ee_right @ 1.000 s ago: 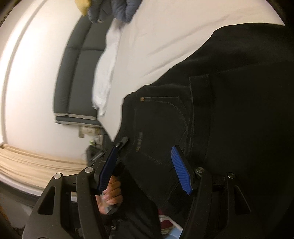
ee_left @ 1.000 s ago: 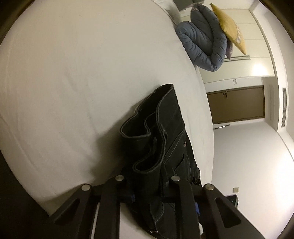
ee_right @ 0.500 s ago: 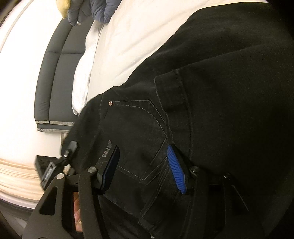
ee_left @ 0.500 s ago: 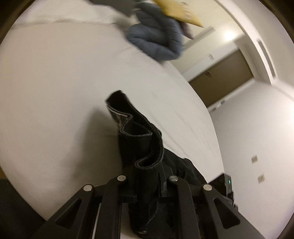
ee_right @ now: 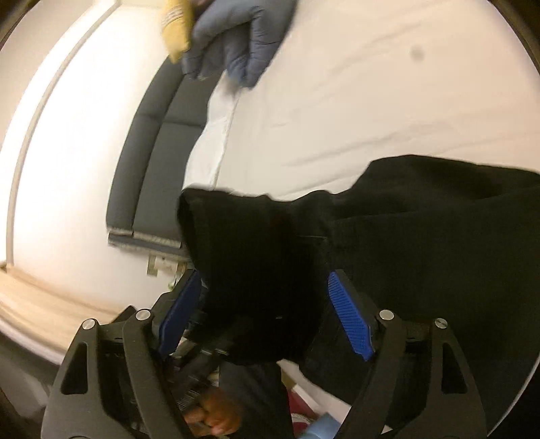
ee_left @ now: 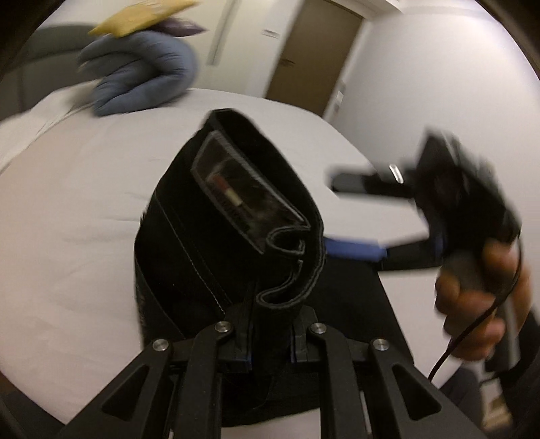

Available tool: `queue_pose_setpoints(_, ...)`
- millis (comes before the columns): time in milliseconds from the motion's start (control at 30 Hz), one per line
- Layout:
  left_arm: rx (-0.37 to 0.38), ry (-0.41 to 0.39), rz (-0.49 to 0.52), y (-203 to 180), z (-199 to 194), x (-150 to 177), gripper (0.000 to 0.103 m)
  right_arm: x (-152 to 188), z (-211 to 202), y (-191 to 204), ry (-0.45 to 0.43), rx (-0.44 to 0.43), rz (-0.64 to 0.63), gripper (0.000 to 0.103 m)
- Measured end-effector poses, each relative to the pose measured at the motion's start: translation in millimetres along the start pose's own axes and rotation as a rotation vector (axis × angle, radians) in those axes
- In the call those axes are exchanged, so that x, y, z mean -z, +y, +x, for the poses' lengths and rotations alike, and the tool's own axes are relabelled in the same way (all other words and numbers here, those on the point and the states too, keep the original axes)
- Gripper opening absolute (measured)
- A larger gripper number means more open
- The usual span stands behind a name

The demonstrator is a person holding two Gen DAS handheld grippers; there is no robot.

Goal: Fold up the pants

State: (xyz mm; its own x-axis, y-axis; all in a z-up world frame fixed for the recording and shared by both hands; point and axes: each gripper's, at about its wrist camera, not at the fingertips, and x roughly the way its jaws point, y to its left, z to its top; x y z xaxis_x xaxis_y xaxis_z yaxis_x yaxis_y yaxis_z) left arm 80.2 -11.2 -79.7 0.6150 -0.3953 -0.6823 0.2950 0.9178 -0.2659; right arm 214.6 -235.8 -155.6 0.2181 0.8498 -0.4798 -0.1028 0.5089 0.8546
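Observation:
The black denim pants (ee_left: 216,236) lie on the white bed (ee_left: 74,209). My left gripper (ee_left: 270,341) is shut on the bunched waistband, which stands up with its inner label showing. My right gripper (ee_right: 266,320) is open, its blue pads (ee_right: 351,324) on either side of a raised fold of the pants (ee_right: 263,270) without pinching it. The rest of the pants spreads to the right over the sheet (ee_right: 438,223). The right gripper also shows in the left wrist view (ee_left: 357,216), open, at the pants' right side.
A rolled blue-grey duvet (ee_left: 141,81) with a yellow pillow (ee_left: 141,17) lies at the far end of the bed. A dark grey padded headboard (ee_right: 152,162) runs along the wall. A brown door (ee_left: 310,57) stands behind the bed.
My left gripper has swung round with the waistband, so the right gripper has come into its view. My right gripper has drawn back from the pocket area; the sheet now shows.

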Motion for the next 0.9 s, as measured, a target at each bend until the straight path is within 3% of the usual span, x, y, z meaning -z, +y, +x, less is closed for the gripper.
queue_pose_setpoints(133, -0.024, 0.037, 0.117, -33.1, 10.5, 11.9, 0.014, 8.5, -11.7, 7.5, 0.014, 0.049, -0.035, 0.078)
queue_pose_setpoints(267, -0.060, 0.051, 0.240, -64.0, 19.5, 20.3, 0.014, 17.4, -15.0, 6.1, 0.032, 0.241, -0.084, 0.078)
queue_pose_setpoints(333, -0.073, 0.056, 0.300, -78.2, 23.2, 25.3, 0.014, 22.1, -16.7, 3.1, 0.036, 0.273, -0.095, 0.076)
queue_pose_setpoints(400, -0.078, 0.060, 0.349, -90.1, 25.4, 31.7, 0.014, 26.0, -18.6, 0.5, 0.036, 0.280, -0.101, 0.058)
queue_pose_setpoints(433, -0.083, 0.061, 0.372, -94.1, 28.2, 32.6, 0.014, 28.1, -20.8, -1.5, 0.033, 0.296, -0.104, 0.054)
queue_pose_setpoints(500, -0.081, 0.065, 0.405, -102.1, 30.5, 37.5, 0.014, 32.5, -27.0, -6.0, 0.022, 0.332, -0.113, 0.026)
queue_pose_setpoints(600, -0.067, 0.077, 0.450, -113.2, 34.4, 45.2, 0.014, 41.0, -38.8, -26.1, -0.013, 0.336, -0.079, 0.018)
queue_pose_setpoints(900, -0.040, 0.111, 0.539, -136.9, 65.1, 45.2, 0.014, 60.1, -61.9, -78.8, -0.090, 0.315, -0.027, 0.015)
